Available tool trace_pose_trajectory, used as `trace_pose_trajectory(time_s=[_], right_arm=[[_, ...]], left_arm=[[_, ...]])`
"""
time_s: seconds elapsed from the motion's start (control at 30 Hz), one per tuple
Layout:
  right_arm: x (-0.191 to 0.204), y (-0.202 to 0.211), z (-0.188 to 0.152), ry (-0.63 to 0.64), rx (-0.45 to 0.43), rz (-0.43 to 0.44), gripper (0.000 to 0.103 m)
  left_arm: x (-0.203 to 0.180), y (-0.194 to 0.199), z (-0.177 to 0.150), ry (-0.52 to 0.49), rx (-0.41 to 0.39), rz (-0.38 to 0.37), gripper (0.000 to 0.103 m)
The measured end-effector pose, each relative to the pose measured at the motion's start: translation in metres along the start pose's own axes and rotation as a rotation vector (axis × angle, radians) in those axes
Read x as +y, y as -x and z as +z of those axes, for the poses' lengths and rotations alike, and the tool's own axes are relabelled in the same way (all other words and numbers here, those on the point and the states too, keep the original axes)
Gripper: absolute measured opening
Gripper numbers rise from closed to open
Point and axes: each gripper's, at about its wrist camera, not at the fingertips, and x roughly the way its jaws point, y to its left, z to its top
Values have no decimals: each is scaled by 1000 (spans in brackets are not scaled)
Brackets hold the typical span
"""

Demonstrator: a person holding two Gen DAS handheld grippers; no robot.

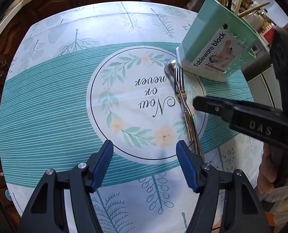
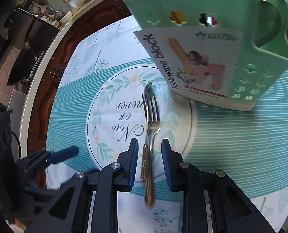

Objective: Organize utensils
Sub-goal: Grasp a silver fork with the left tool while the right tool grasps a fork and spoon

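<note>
While the right claw (image 2: 149, 163) stands apart astride the fork (image 2: 152, 114), its handle runs 6-to-12 o'clock; left claw (image 1: 144, 163) open, empty, farther off.

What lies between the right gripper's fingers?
In the right wrist view, the handles of the fork and spoon lie between the right gripper's fingers, which stand apart and do not press on them. Under them is only tablecloth.
</note>
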Motion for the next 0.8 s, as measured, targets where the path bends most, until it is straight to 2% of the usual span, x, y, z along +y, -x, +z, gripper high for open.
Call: trace_pose_trajectory(time_s=[0.3, 0.37, 0.53, 0.57, 0.67, 0.8], right_arm=[[20, -33, 29, 11, 69, -87, 24], [23, -39, 31, 15, 86, -109, 21], [31, -51, 37, 42, 103, -159, 3], [33, -52, 38, 49, 105, -169, 3], [39, -48, 39, 72, 81, -181, 2], [41, -34, 37, 69, 40, -135, 2]], left_arm=[[14, -3, 2, 23, 10, -35, 65], [19, -4, 1, 32, 17, -45, 65], [25, -5, 2, 37, 18, -63, 65], [26, -6, 2, 38, 18, -65, 65], [29, -4, 2, 39, 16, -72, 65], [29, -3, 3, 40, 19, -94, 65]])
